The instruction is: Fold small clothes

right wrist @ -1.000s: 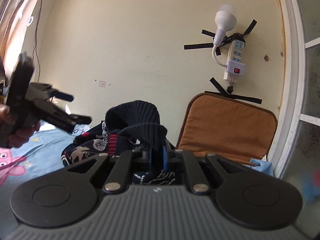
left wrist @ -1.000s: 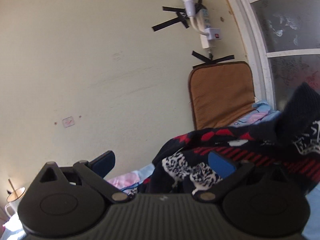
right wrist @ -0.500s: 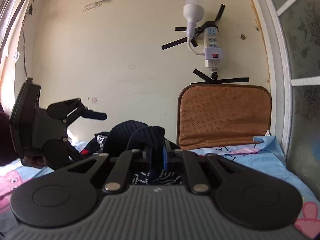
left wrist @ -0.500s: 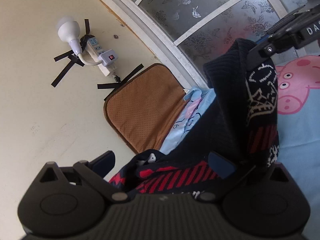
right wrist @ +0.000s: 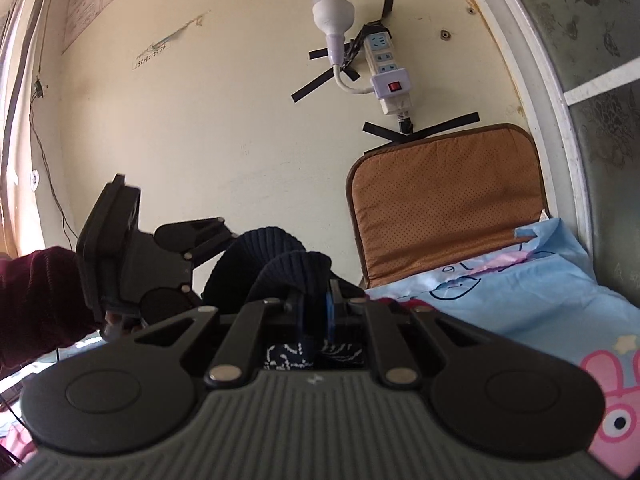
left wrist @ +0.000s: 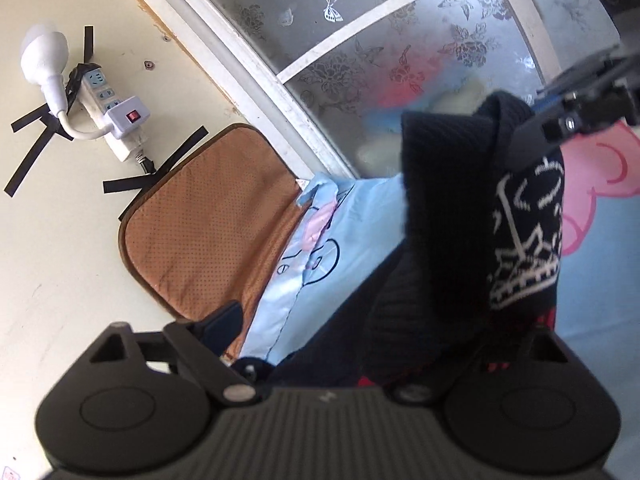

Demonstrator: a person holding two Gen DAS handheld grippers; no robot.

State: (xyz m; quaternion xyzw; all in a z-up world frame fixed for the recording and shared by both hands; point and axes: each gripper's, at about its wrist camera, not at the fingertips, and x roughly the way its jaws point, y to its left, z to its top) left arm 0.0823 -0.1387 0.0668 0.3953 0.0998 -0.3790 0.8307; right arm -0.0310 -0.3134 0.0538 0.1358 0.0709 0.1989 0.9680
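Note:
A dark navy knit sweater [left wrist: 444, 248] with white and red patterns hangs lifted over the bed. My right gripper [right wrist: 316, 312] is shut on its ribbed navy edge [right wrist: 292, 272]; it also shows in the left wrist view [left wrist: 576, 116] at the upper right, clamping the cloth. My left gripper [left wrist: 360, 328] is open, its jaws wide apart, with the sweater draped between them and hiding the right finger. In the right wrist view the left gripper [right wrist: 192, 252] is close on the left, pushed against the sweater.
A light blue bedsheet [left wrist: 600, 264] with pink cartoon pigs covers the bed. A brown cushion [right wrist: 444, 200] leans on the cream wall under a taped power strip and bulb [right wrist: 384, 68]. A frosted window [left wrist: 400, 52] is on the right.
The left gripper has moved in toward the sweater, which now fills its open jaws. The right gripper keeps its hold and has come closer to the left one.

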